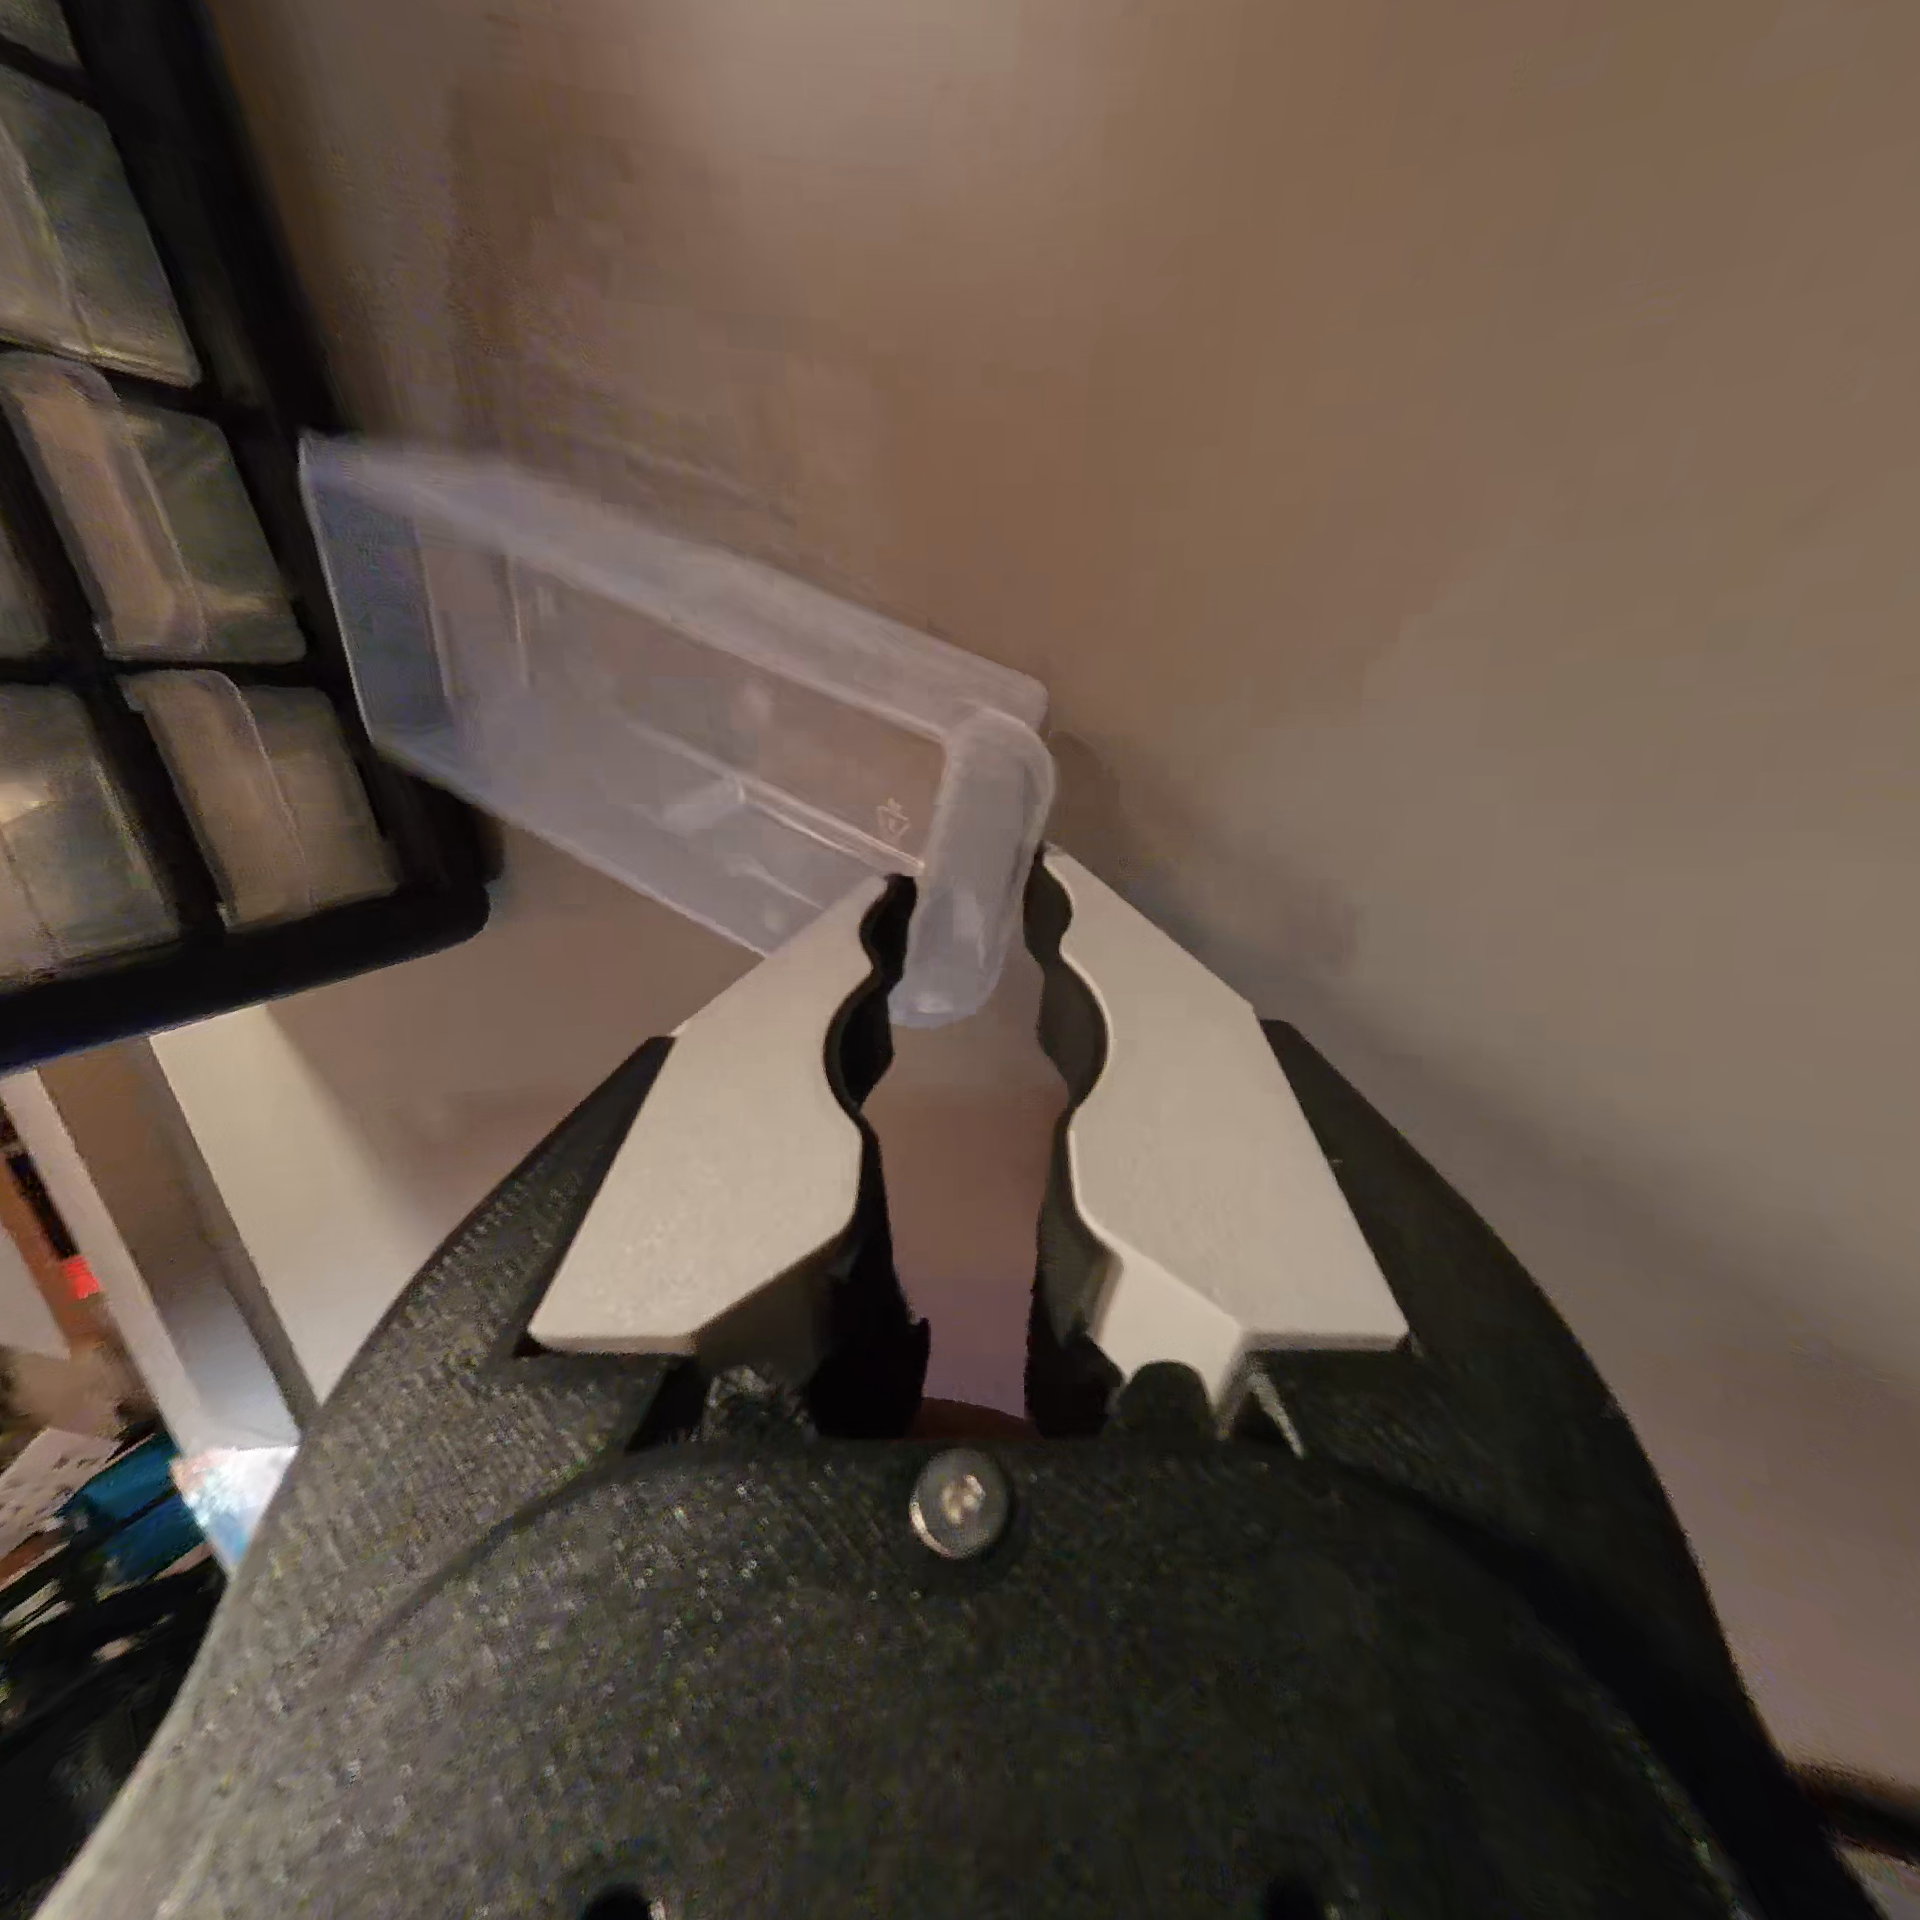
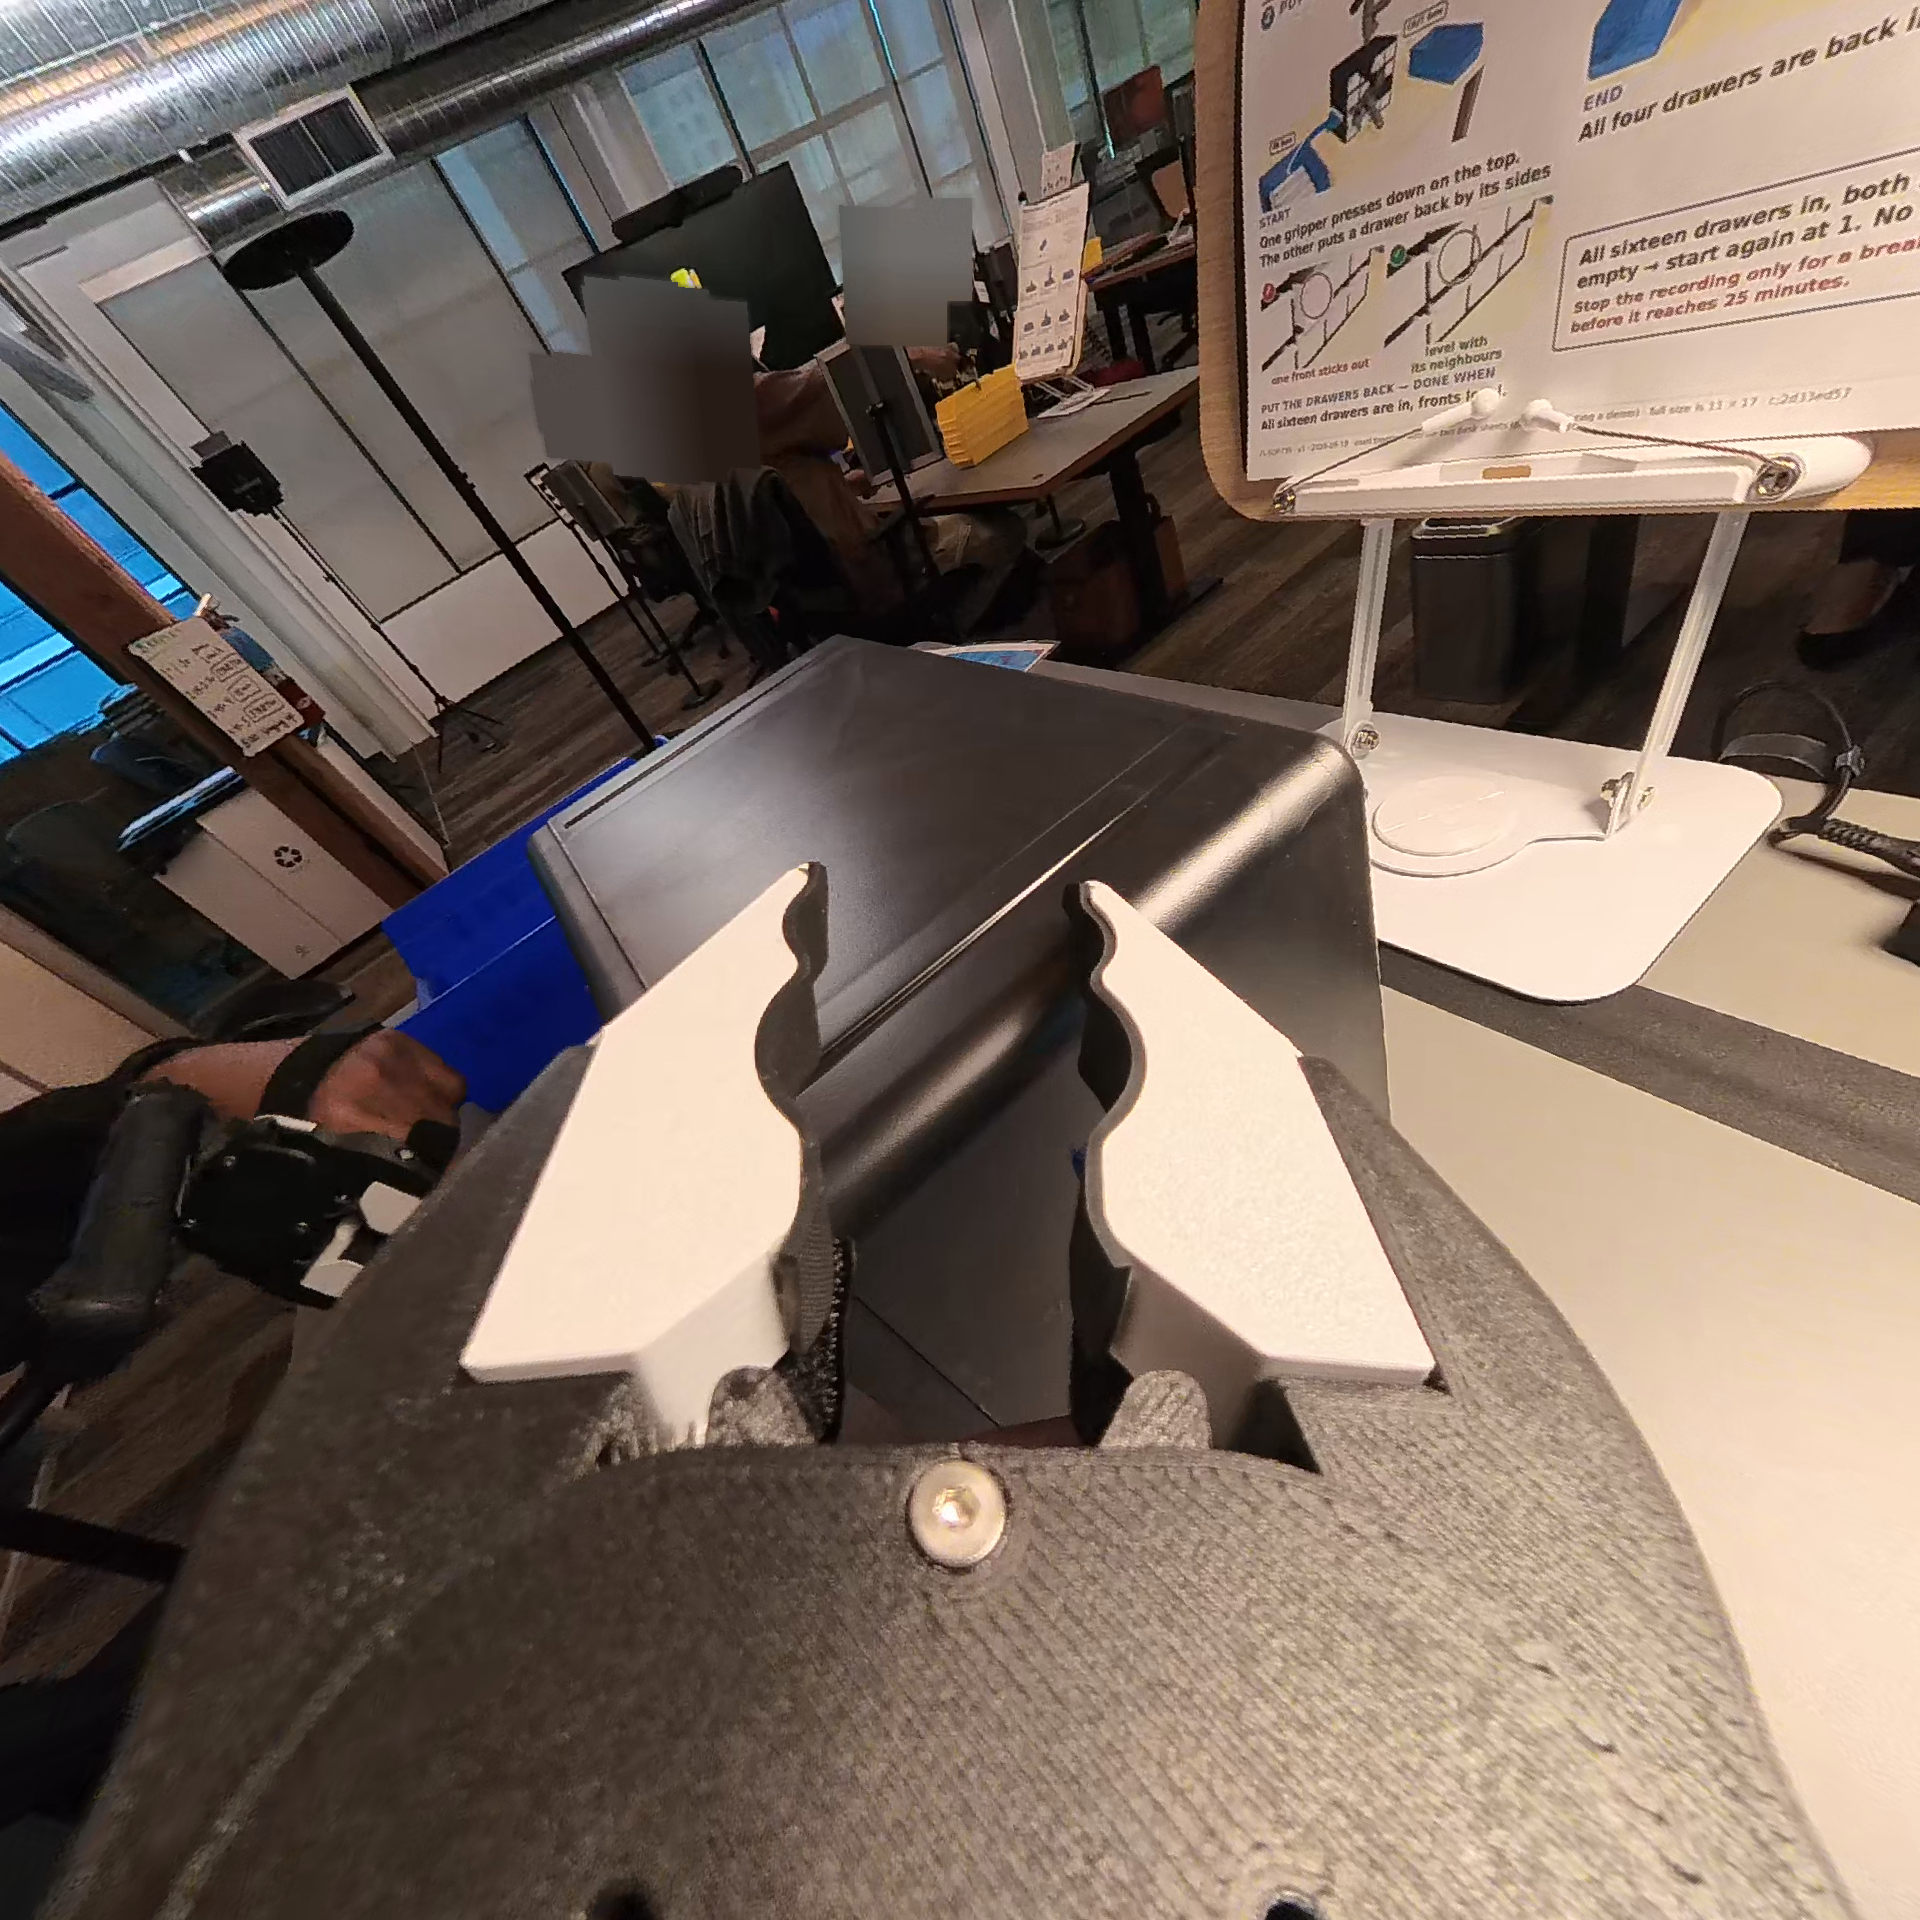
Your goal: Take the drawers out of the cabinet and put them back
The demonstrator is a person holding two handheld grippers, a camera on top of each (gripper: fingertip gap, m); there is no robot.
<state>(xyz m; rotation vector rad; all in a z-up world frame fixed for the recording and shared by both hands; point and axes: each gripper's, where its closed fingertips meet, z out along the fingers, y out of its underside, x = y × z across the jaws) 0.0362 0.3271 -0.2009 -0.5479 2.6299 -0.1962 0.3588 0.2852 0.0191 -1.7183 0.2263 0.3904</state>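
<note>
In the left wrist view a clear plastic drawer (image 1: 665, 707) sticks far out of the black cabinet (image 1: 260, 956), tilted, at its lower right corner. My left gripper (image 1: 966, 873) is shut on the drawer's front handle (image 1: 977, 914), with both fingertips against it. Other clear drawers (image 1: 156, 520) sit in the cabinet's slots. In the right wrist view my right gripper (image 2: 945, 883) is open and holds nothing, its fingers over the near edge of the cabinet's black top (image 2: 935, 790). The left gripper, in a person's hand, shows at the lower left of the right wrist view (image 2: 270, 1195).
A blue bin (image 2: 488, 935) stands left of the cabinet. A white stand (image 2: 1558, 883) bearing an instruction sheet (image 2: 1558, 260) stands behind the cabinet on the right. A black cable (image 2: 1849, 821) lies at the far right of the grey table (image 2: 1714, 1299).
</note>
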